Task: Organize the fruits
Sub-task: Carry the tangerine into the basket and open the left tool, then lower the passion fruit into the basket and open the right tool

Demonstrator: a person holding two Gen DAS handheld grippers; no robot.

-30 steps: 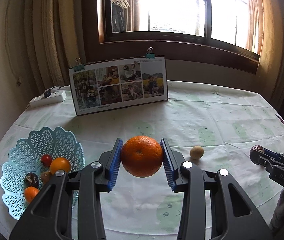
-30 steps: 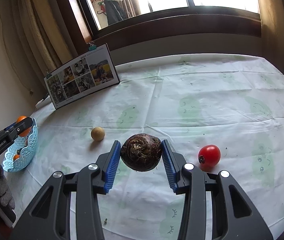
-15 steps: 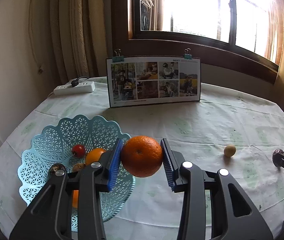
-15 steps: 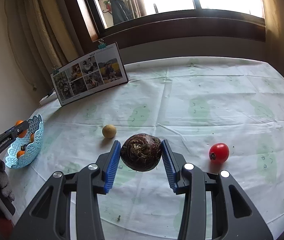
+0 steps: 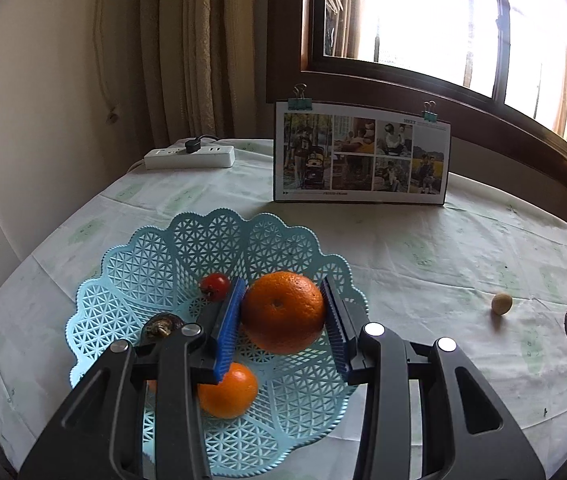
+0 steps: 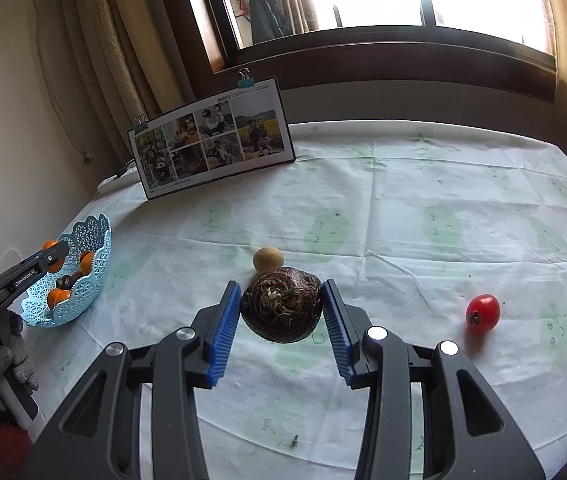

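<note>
Two hand-held grippers: left hand-held gripper [image 5: 283, 322] pinched one large orange [image 5: 282, 311] above the basket [image 5: 187, 256]; right hand-held gripper [image 6: 281, 314] clamped one dark brown fruit [image 6: 281, 305].

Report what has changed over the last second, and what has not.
The left gripper, shut on the large orange, has swung left from open table to above the blue basket. The right gripper has advanced slightly, keeping its dark brown fruit. Nothing was released; the small tan fruit and red tomato lie unmoved.

Dark fruit [image 6: 281, 305] between right jaws
</note>
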